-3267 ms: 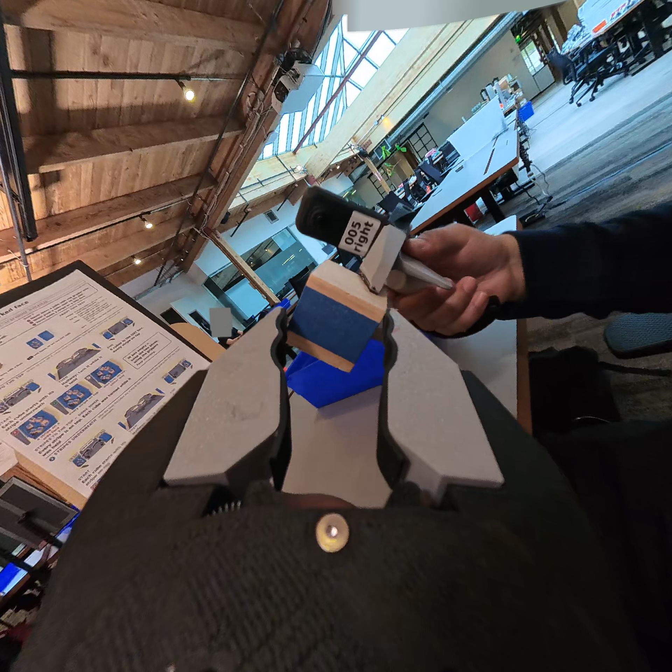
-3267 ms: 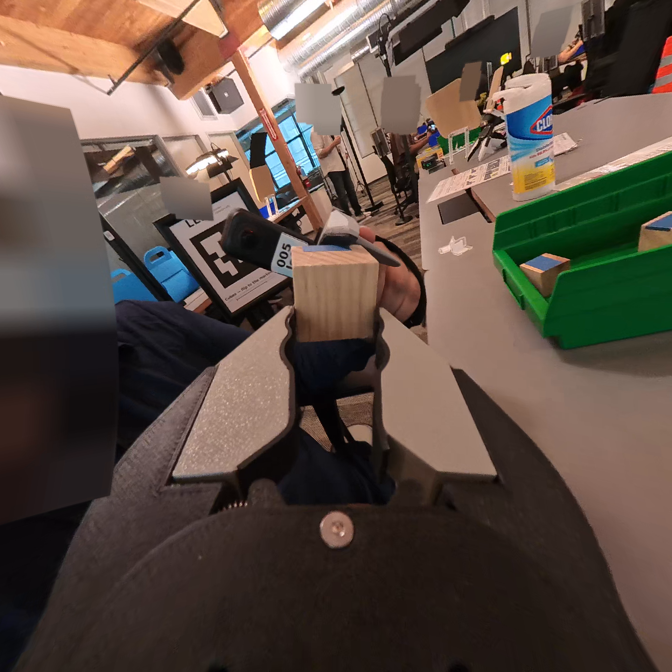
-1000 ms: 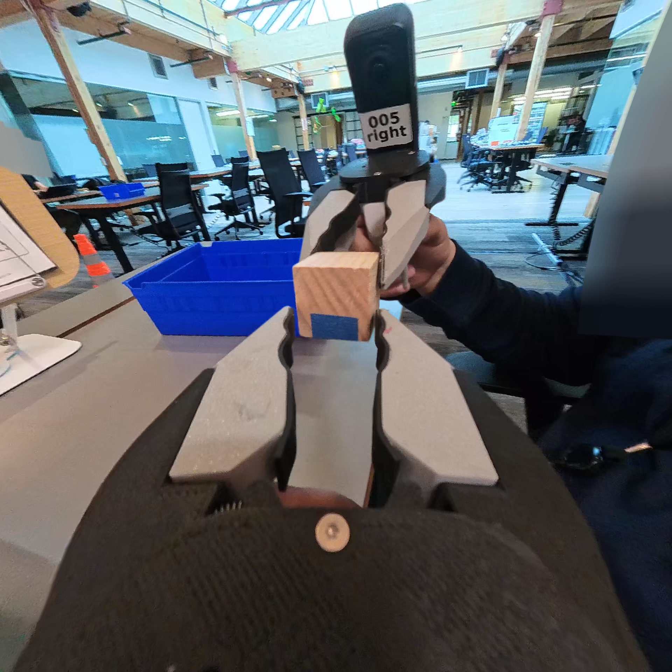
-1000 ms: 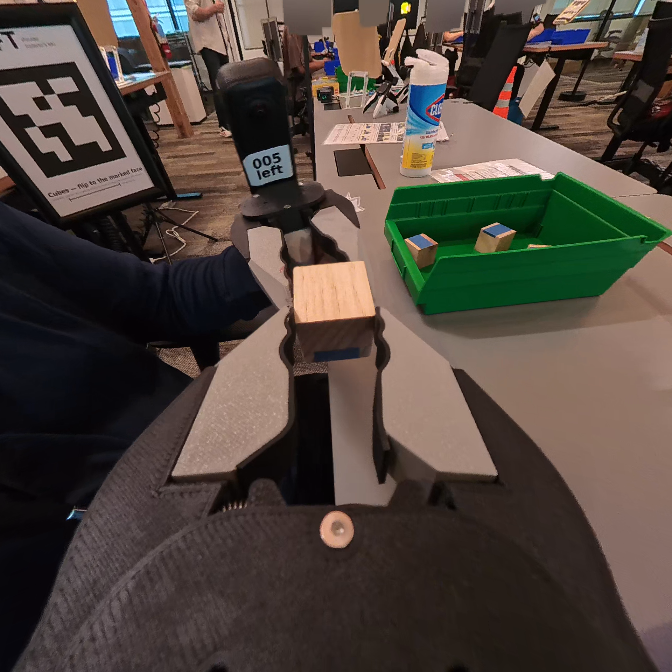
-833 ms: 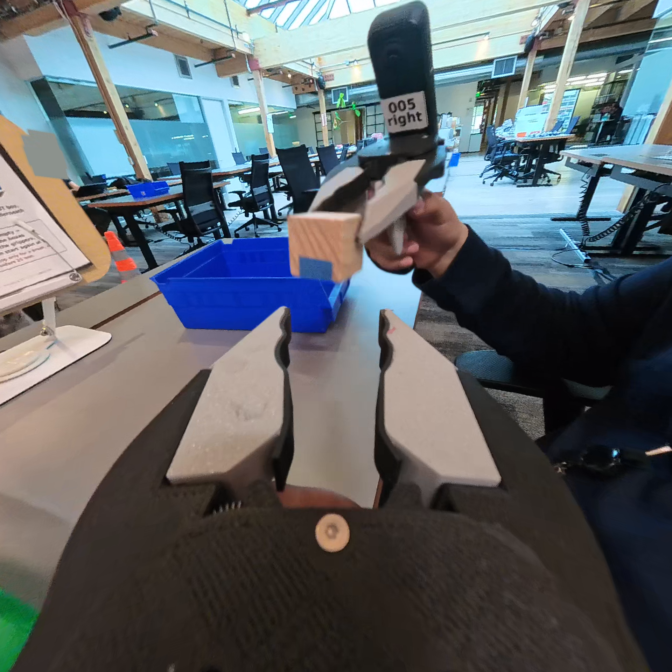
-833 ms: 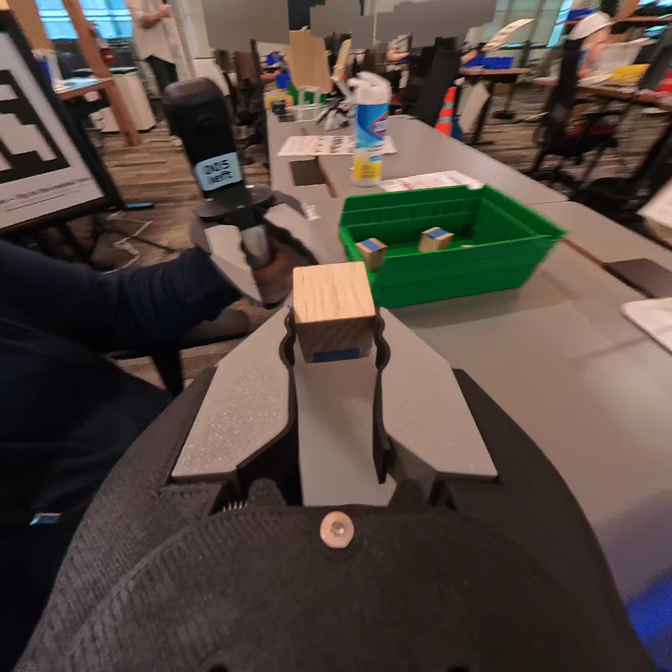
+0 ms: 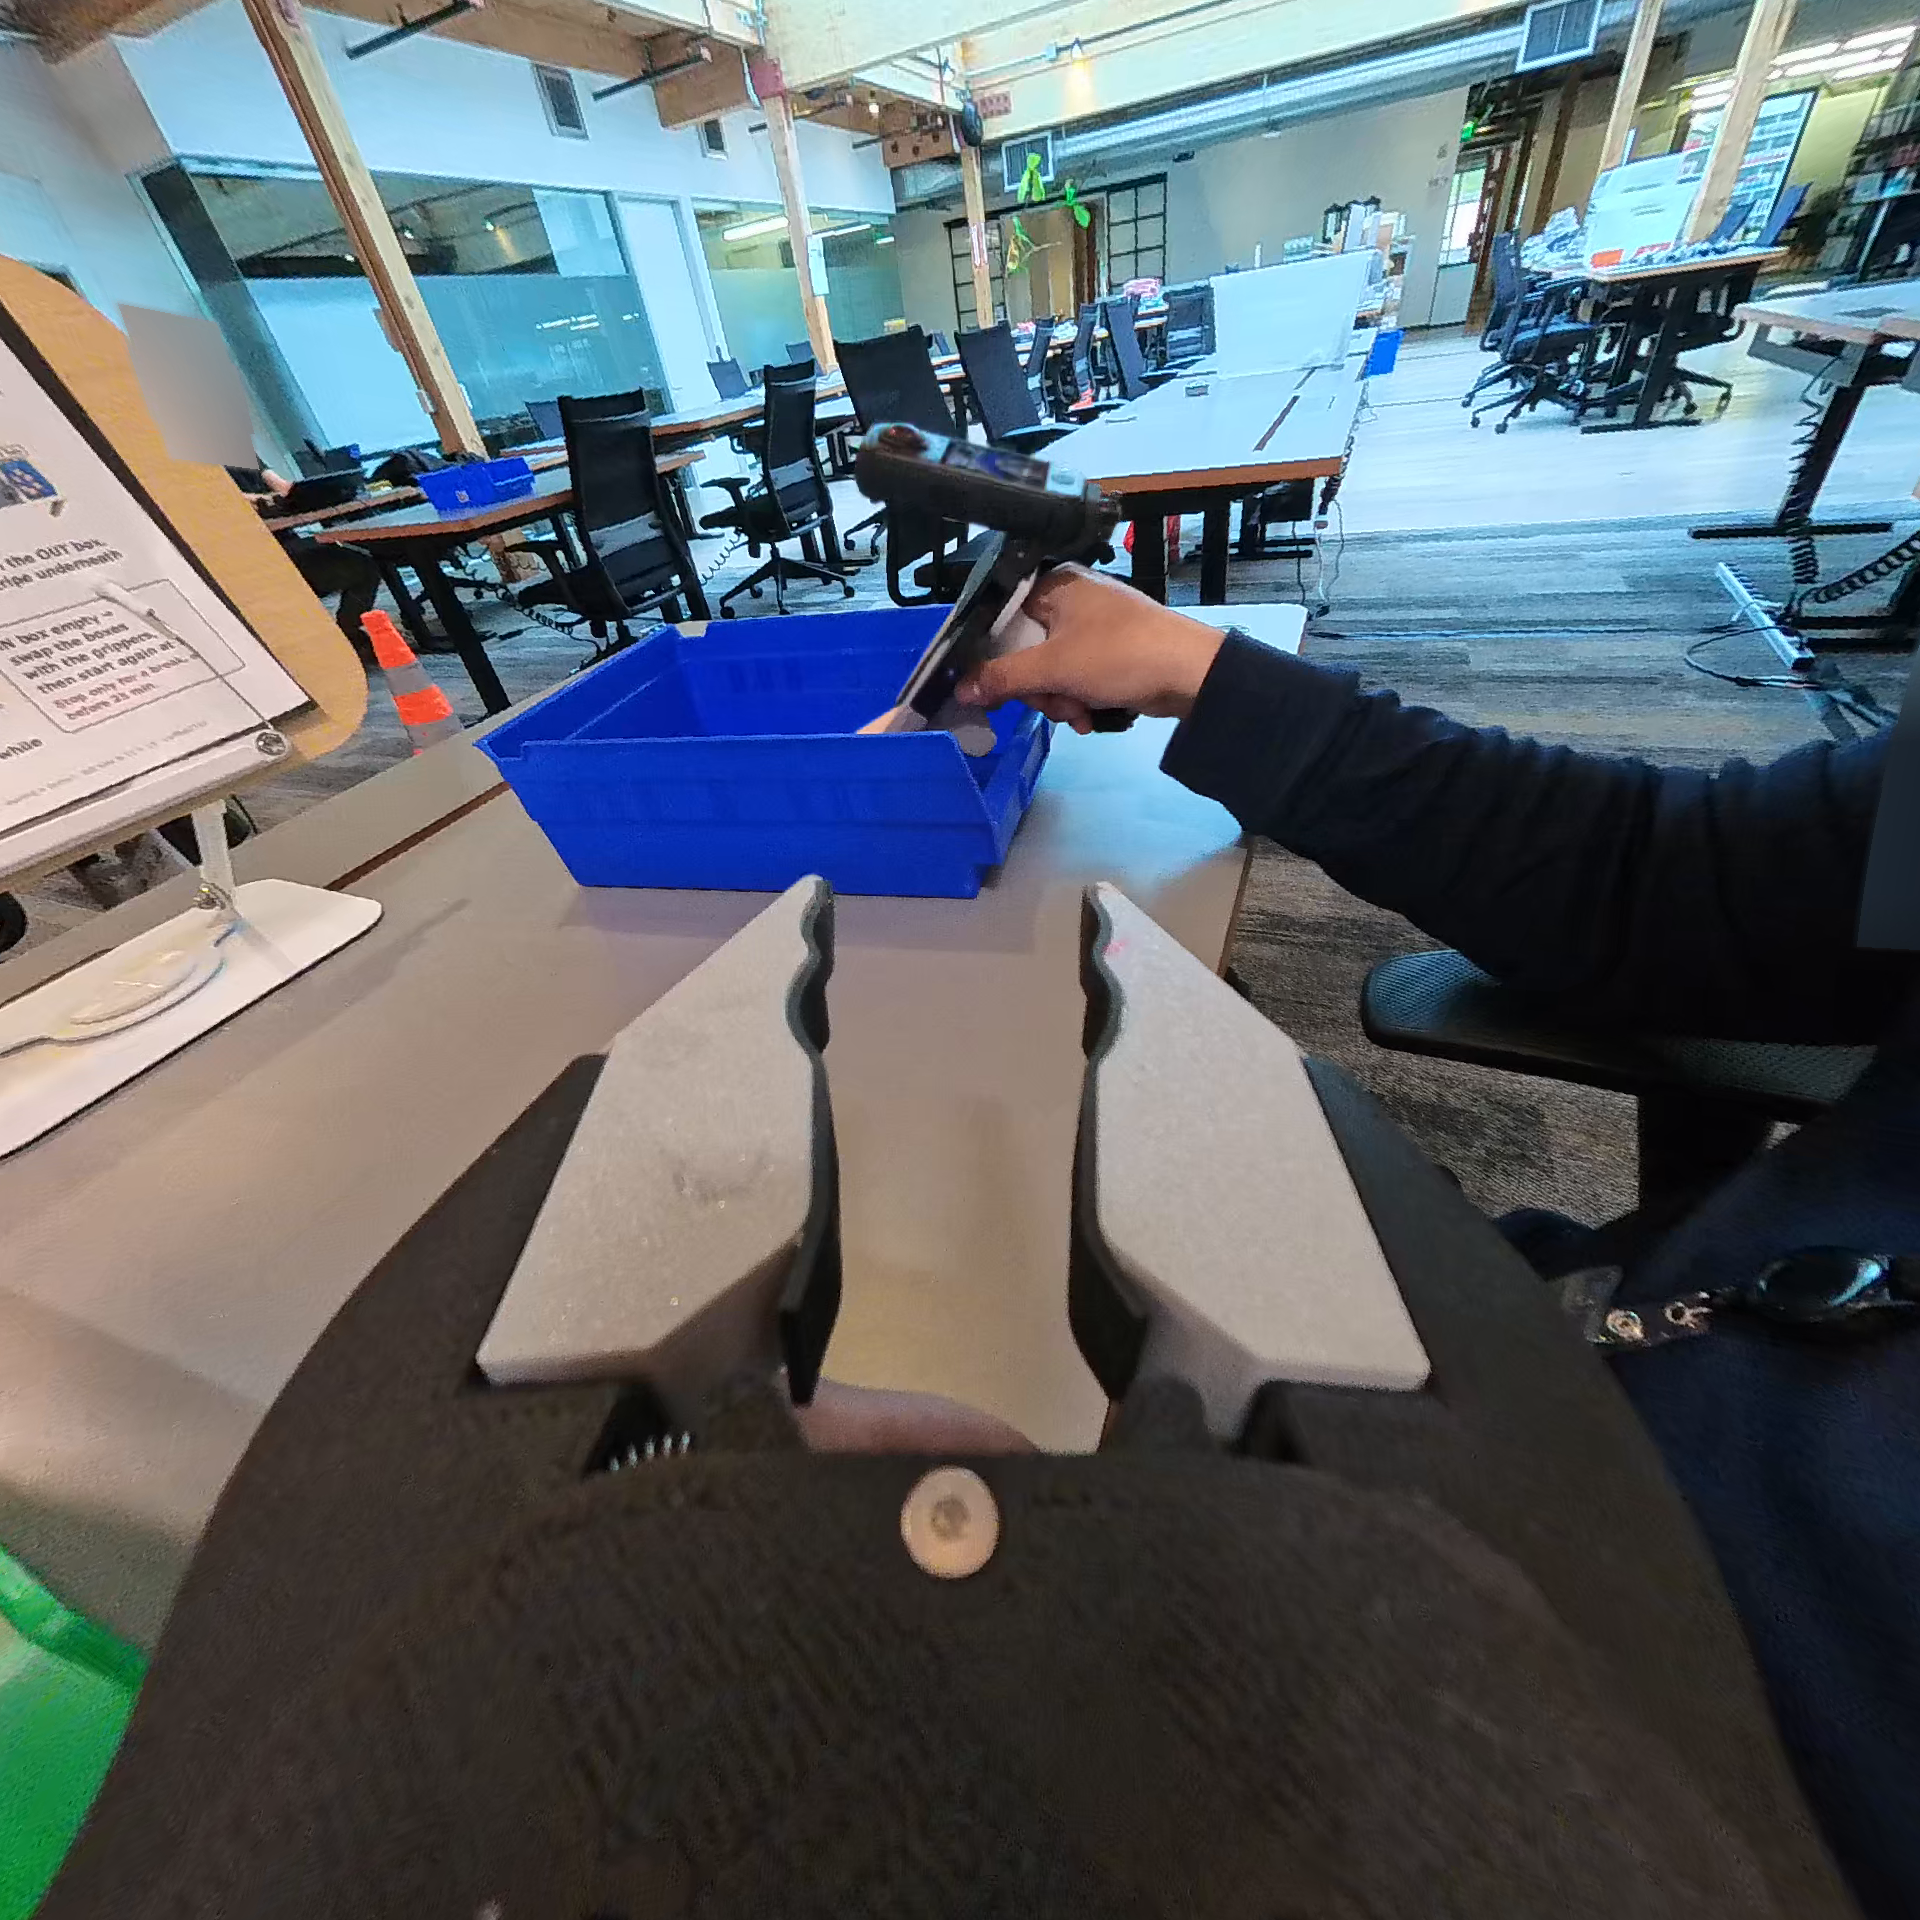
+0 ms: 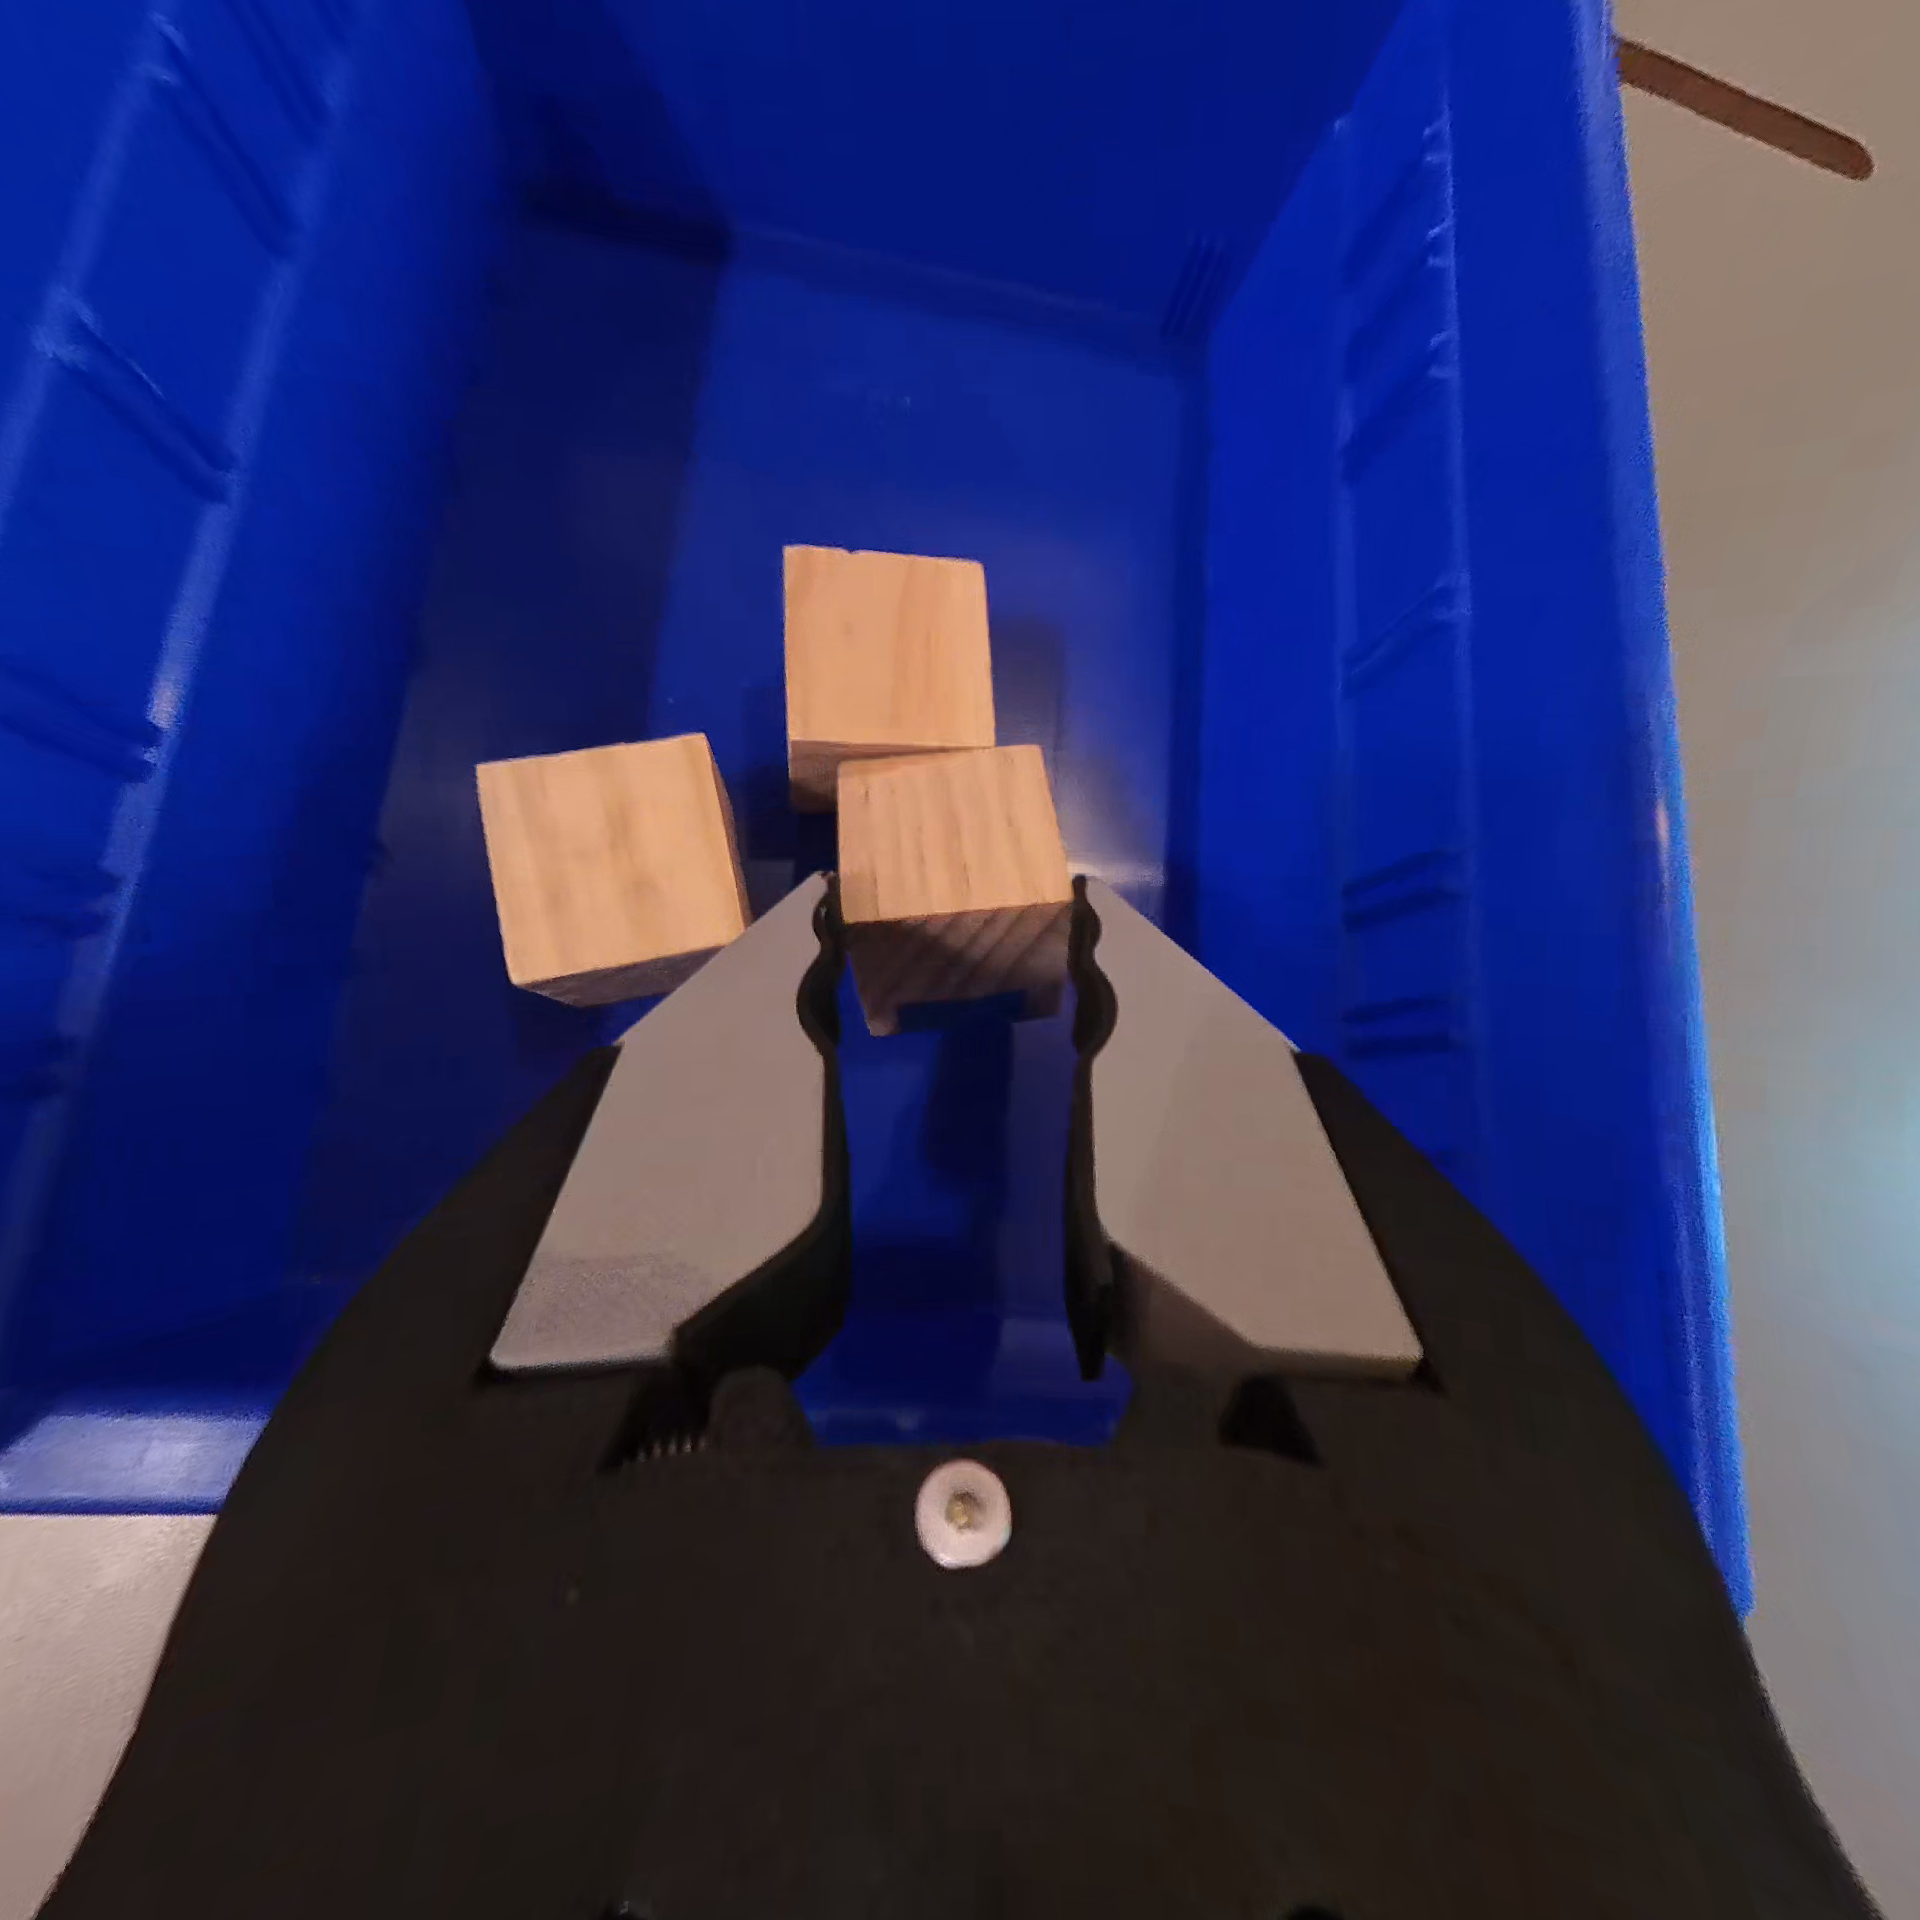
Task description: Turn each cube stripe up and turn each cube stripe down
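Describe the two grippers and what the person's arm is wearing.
Both grippers are alike. The left gripper and right gripper each have two flat grey wedge fingers with wavy black inner pads, on a rounded black textured body with one silver screw. Seen from the left, the right one carries a black camera stick. The arm wears a dark navy sleeve.

We see a grey table carrying 1 blue bin near its far edge, a white stand base at left, and a green bin's corner.
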{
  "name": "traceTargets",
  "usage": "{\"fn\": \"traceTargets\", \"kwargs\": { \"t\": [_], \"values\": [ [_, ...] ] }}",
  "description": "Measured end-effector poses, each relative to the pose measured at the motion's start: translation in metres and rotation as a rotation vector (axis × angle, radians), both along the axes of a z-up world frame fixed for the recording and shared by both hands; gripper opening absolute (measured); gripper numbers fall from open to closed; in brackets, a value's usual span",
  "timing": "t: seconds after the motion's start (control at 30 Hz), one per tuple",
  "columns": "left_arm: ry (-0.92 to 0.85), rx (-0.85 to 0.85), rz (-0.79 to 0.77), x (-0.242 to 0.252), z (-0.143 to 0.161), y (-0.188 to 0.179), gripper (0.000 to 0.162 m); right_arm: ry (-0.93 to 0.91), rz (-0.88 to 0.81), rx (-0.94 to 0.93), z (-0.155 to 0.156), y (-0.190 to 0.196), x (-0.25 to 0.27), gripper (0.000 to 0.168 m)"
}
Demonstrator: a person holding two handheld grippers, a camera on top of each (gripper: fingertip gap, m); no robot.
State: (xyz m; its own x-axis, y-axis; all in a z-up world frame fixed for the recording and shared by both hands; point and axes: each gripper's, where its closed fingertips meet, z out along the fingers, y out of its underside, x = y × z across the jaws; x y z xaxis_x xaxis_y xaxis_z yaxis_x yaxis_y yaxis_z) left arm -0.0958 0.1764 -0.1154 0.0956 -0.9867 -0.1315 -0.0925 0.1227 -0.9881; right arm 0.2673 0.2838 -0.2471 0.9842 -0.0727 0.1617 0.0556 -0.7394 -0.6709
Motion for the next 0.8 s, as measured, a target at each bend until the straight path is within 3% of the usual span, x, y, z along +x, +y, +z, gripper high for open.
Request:
{"fn": "traceTargets", "kwargs": {
  "t": [0.2,0.33,0.43,0.63,0.8],
  "values": [
    [0.015,0.005,0.023,-0.003,0.0,0.004,0.046,0.011,0.012,-0.04,-0.002,-0.006,-0.002,0.041],
    [0.034,-0.023,0.102,-0.012,-0.001,0.022,0.047,0.03,0.025,0.023,0.017,-0.008,-0.006,0.044],
    [0.049,-0.015,0.244,-0.032,0.002,0.053,0.047,0.033,0.049,0.112,0.044,-0.011,-0.013,0.043],
    [0.161,0.058,0.718,-0.121,0.008,0.14,0.047,0.072,0.141,0.316,0.101,-0.019,-0.041,0.04],
    [0.48,-0.071,0.785,-0.168,-0.031,0.187,0.066,0.079,0.196,0.378,0.123,-0.027,-0.061,0.04]
  ]
}}
